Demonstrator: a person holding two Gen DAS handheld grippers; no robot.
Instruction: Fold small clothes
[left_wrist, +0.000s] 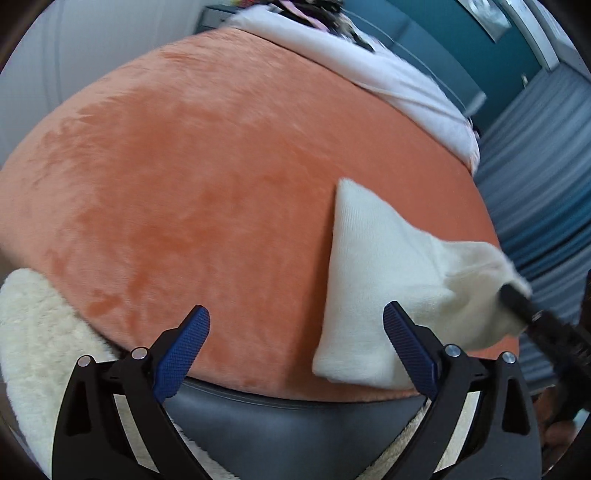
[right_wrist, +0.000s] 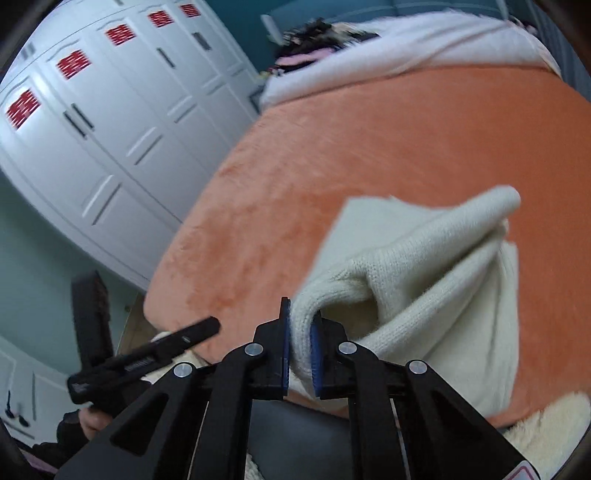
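Note:
A small cream knit garment (left_wrist: 373, 280) lies near the front right edge of an orange blanket (left_wrist: 207, 177). My left gripper (left_wrist: 295, 332) is open and empty, hovering just left of the garment's near corner. My right gripper (right_wrist: 300, 350) is shut on a thick folded edge of the garment (right_wrist: 413, 280) and lifts that edge off the blanket. It also shows in the left wrist view (left_wrist: 524, 306) at the garment's right end. The left gripper shows in the right wrist view (right_wrist: 177, 341) at lower left, its jaws not visible.
The orange blanket (right_wrist: 388, 140) covers a bed. A white cover (left_wrist: 388, 70) and dark clutter lie at its far end. A fluffy cream rug (left_wrist: 33, 332) lies at the near edge. A white wardrobe (right_wrist: 110, 122) stands left; grey curtains (left_wrist: 546, 184) hang right.

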